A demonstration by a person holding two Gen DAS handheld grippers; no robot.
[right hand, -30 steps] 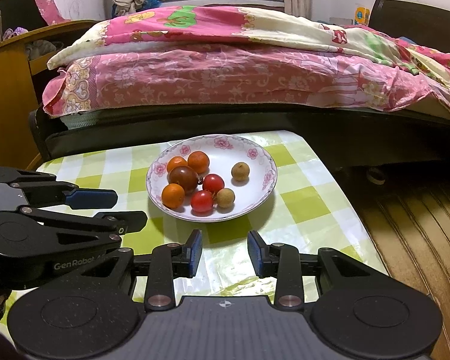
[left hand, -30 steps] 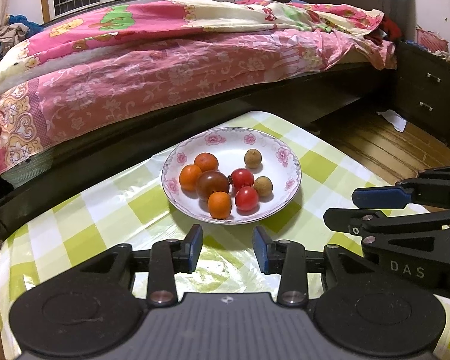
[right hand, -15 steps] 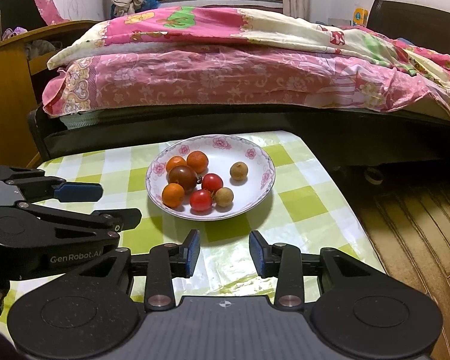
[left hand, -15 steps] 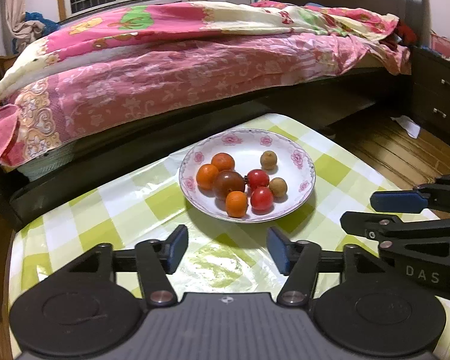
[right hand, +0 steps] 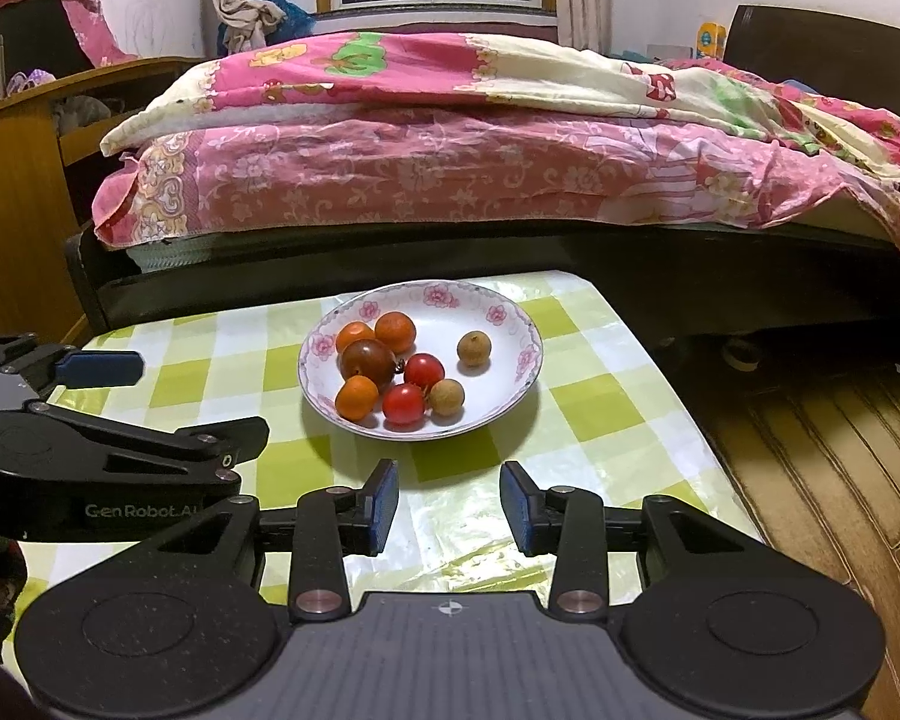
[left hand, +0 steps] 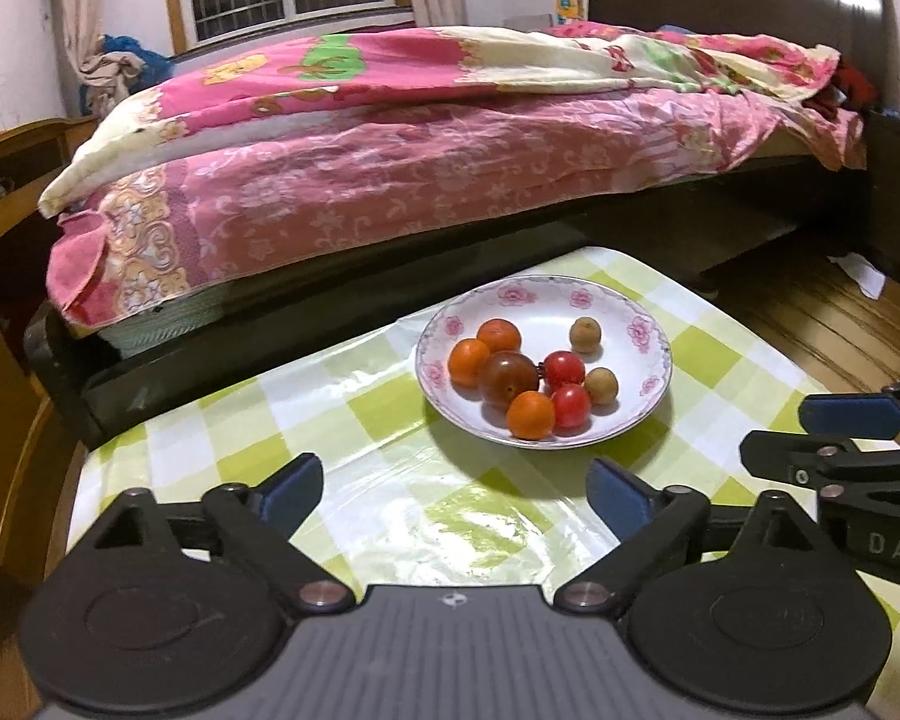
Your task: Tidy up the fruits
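Item: floral-rimmed plate (right hand: pixel 525 354), standing on the desk (right hand: pixel 600 414) toward its far edge, nearer the bed (right hand: pixel 450 180) than the grippers. The desk wears a green-and-white checked cloth under a glossy plastic cover.

Contents, all fruit, gathered mostly on the plate's left half:
- three small oranges (right hand: pixel 357 397), two at the far left, one at the near left;
- one dark reddish-brown tomato (right hand: pixel 366 360) lying between the oranges and touching them;
- two red cherry tomatoes (right hand: pixel 403 403), side by side at the middle;
- two tan longans (right hand: pixel 473 348), one alone toward the far right, one just beside the nearer red tomato.

The kinds lie mixed and touching, so sorting appears not yet begun.

Left gripper (left hand: pixel 453 495): over the desk's near edge, jaws spread wide and holding nothing, aimed a little left of the plate. The wide spread probably readies it for one of the larger fruits.

Right gripper (right hand: pixel 450 504): also at the near edge, short of the plate and lined up with it, jaws parted moderately, nothing between them. It shows at the right edge of the left wrist view, the two tools lying side by side.
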